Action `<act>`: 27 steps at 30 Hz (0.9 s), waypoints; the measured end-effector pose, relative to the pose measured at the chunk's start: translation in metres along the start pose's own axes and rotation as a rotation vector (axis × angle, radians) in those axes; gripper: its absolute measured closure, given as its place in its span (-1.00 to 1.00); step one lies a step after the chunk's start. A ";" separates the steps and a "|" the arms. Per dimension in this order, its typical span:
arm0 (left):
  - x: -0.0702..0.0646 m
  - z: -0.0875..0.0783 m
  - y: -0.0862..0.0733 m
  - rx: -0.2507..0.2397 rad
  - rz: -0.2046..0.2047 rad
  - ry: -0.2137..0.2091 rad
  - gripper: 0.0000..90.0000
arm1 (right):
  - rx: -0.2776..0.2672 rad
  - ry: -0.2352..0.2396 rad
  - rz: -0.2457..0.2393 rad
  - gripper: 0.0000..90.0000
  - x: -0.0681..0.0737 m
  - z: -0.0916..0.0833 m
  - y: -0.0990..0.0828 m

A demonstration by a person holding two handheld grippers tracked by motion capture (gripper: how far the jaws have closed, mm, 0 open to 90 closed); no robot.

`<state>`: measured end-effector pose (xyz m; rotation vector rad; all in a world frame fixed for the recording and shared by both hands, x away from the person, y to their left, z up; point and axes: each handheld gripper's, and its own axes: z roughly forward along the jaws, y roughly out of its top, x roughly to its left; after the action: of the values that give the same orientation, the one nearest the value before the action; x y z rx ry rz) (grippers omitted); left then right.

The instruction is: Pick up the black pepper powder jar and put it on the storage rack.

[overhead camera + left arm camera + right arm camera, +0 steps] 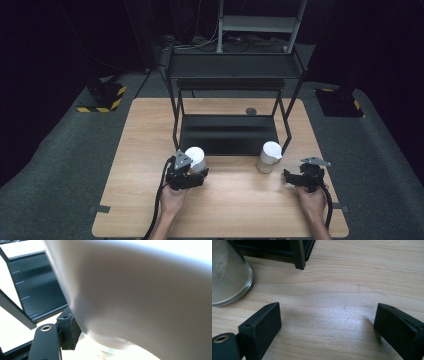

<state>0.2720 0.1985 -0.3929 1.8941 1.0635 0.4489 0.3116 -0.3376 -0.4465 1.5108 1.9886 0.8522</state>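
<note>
- worktop (220, 205): light wood, sits on a grey carpeted floor (55, 190), dark room around it
- black metal rack (232, 95): two tiers, stands on the far half of the worktop; lower tray (227, 135) rests on the wood, upper shelf above it; one rack leg (298, 255) shows at the top of the right tool view
- small dark round disc (251, 111): on the wood behind the rack
- left jar (196, 159): white-lidded, just in front of the rack's left front corner; in the left tool view its pale body (140, 295) is blurred and very close, a strip of clear glass visible lower down
- right jar (268, 157): white lid, clear glass with pale powdery contents, stands upright on the worktop just in front of the rack's right front leg; its glass base (227, 277) shows top left in the right tool view
- left tool (192, 175): jaws clamped on the left jar, one black pad (71, 331) pressed against its side; cannot tell from the high view whether the jar is clear of the wood
- right tool (292, 177): jaws spread wide, nothing between them, bare wood under the pads (265, 326); low over the worktop, near the right jar, not touching it
</note>
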 end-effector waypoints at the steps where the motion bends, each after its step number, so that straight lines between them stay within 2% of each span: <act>1: 0.001 0.000 0.004 0.001 0.004 -0.005 -0.32 | 0.000 0.000 0.000 -0.84 0.000 0.000 0.000; 5: 0.005 -0.001 0.022 0.005 0.009 -0.032 -0.32 | -0.001 0.000 0.000 -0.84 0.000 0.000 0.000; 6: 0.005 -0.001 0.022 0.005 0.009 -0.032 -0.32 | -0.001 0.000 0.000 -0.84 0.000 0.000 0.000; 7: 0.005 -0.002 0.030 0.014 0.018 -0.037 -0.32 | -0.001 0.000 0.000 -0.84 0.000 0.000 0.000; 10: 0.005 -0.003 0.036 0.020 0.027 -0.040 -0.32 | -0.001 0.001 -0.001 -0.85 0.000 0.000 0.000; 13: 0.008 -0.008 0.047 0.020 0.018 -0.064 -0.32 | -0.001 0.000 0.000 -0.85 0.000 0.000 0.000; 16: 0.010 -0.011 0.053 0.016 0.014 -0.072 -0.32 | -0.001 0.000 -0.001 -0.85 0.000 0.000 0.000; 17: 0.011 -0.014 0.060 0.017 0.018 -0.076 -0.32 | -0.001 0.000 0.000 -0.84 0.000 0.000 0.000; 27: 0.017 -0.027 0.091 0.000 0.008 -0.101 -0.32 | -0.001 0.000 0.000 -0.85 0.000 0.000 0.000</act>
<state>0.3092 0.2049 -0.3041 1.9016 0.9897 0.3537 0.3116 -0.3377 -0.4467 1.5096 1.9882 0.8533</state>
